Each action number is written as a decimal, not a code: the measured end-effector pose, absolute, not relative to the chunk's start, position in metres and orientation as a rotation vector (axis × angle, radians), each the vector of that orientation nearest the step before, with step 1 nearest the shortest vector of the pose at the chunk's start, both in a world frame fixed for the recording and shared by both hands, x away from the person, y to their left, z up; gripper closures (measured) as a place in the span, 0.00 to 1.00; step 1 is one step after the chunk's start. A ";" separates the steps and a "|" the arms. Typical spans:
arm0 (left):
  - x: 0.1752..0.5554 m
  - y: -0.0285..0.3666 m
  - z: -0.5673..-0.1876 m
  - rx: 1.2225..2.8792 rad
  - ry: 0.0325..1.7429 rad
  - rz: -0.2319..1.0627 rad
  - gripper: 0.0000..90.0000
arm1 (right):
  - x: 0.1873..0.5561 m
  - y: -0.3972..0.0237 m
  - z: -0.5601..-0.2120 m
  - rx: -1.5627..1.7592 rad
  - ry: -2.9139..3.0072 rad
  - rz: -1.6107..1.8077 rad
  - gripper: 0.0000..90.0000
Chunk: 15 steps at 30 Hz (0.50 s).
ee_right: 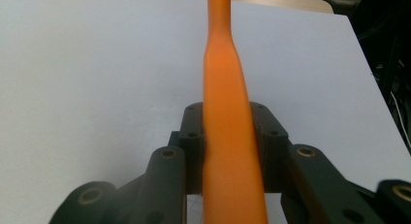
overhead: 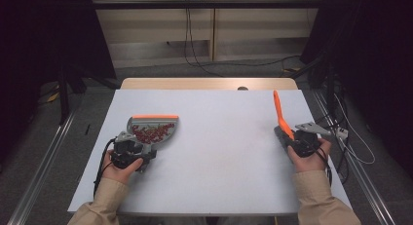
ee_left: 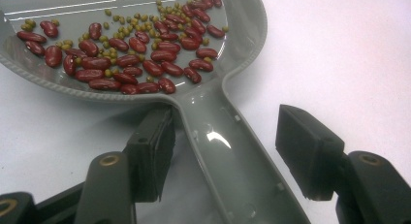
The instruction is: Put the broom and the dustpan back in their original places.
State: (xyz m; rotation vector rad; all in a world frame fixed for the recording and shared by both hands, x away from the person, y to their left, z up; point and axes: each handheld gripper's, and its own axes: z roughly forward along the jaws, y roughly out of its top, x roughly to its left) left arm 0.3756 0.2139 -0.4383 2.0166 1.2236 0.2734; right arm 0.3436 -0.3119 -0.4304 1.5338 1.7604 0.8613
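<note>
High view: pale worktop, dustpan of beans at left, orange brush at right

High view shows a dim room with dark drapes, cables on the floor, and a matte pale-grey worktop (overhead: 214, 147) with a wooden edge at the far side. Left of centre lies a smooth grey plastic dustpan (overhead: 155, 130) with an orange lip, holding glossy red kidney beans (ee_left: 145, 64) and small green mung beans (ee_left: 123, 23). The left gripper (overhead: 132, 148) has its fingers (ee_left: 152, 151) part open astride the dustpan's handle; one touches it, the other stands clear. The right gripper (overhead: 292, 137) is clamped on the orange brush handle (ee_right: 228, 136), which slants up over the right side.
</note>
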 end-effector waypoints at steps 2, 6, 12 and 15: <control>0.376 0.214 -0.438 2.017 1.222 0.273 0.43 | 0.344 -0.308 -0.431 1.533 1.768 0.874 0.77; 0.375 0.213 -0.438 2.014 1.223 0.270 0.43 | 0.345 -0.299 -0.433 1.526 1.794 0.905 0.76; 0.375 0.214 -0.437 2.000 1.213 0.261 0.39 | 0.346 -0.289 -0.436 1.529 1.839 1.029 0.59; 0.373 0.216 -0.436 1.991 1.215 0.272 0.28 | 0.345 -0.283 -0.436 1.503 1.887 1.130 0.47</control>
